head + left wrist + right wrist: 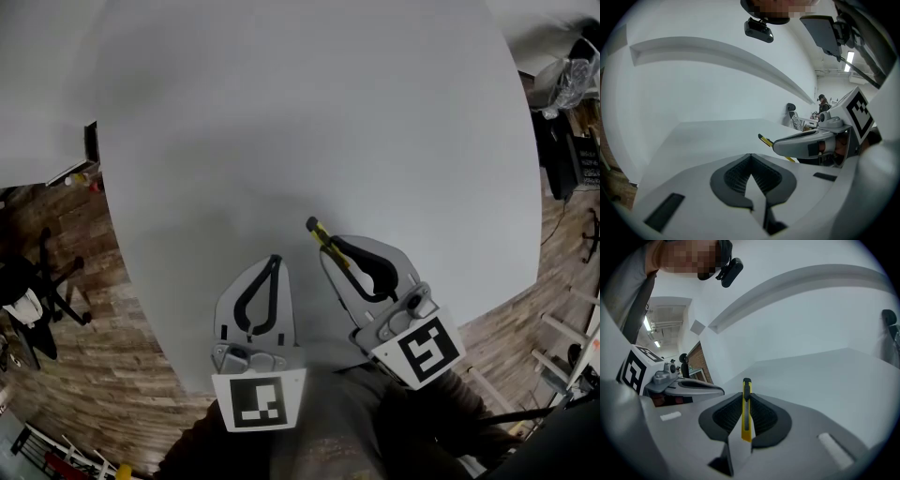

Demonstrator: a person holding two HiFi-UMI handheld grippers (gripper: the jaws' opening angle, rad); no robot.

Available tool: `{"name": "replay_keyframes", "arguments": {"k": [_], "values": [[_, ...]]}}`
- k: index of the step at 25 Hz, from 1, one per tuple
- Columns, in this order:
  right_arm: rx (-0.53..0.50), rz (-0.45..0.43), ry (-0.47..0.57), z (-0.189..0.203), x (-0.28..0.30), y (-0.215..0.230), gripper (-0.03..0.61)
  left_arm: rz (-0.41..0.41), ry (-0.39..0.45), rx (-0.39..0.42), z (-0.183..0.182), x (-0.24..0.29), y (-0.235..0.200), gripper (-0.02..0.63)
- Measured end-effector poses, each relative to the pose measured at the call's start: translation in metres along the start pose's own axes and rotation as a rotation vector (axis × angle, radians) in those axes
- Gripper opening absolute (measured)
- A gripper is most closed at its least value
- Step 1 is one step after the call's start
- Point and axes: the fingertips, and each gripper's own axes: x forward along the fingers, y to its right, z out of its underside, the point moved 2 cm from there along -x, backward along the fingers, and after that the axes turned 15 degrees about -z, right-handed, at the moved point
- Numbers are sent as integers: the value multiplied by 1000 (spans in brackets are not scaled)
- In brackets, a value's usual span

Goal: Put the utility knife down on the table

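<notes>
Slim yellow utility knife (746, 413), black tip, clamped in right gripper (746, 409).

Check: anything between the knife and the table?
Nothing visible. The right gripper holds the knife over bare table. The left gripper, shut and empty, is off to its left, not under it.

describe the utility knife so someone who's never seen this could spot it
Look at the near edge of the big grey table, where the right hand-held gripper hangs. The utility knife is the slim yellow bar with a black tip clamped between its jaws; the left hand-held gripper alongside holds nothing.
</notes>
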Motion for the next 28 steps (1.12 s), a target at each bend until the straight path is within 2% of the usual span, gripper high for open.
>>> {"name": "replay_keyframes", "arguments": {"k": [28], "values": [[61,-3,-68,31,18,31,51,1,-73,-25,25,36,-2,0]]}}
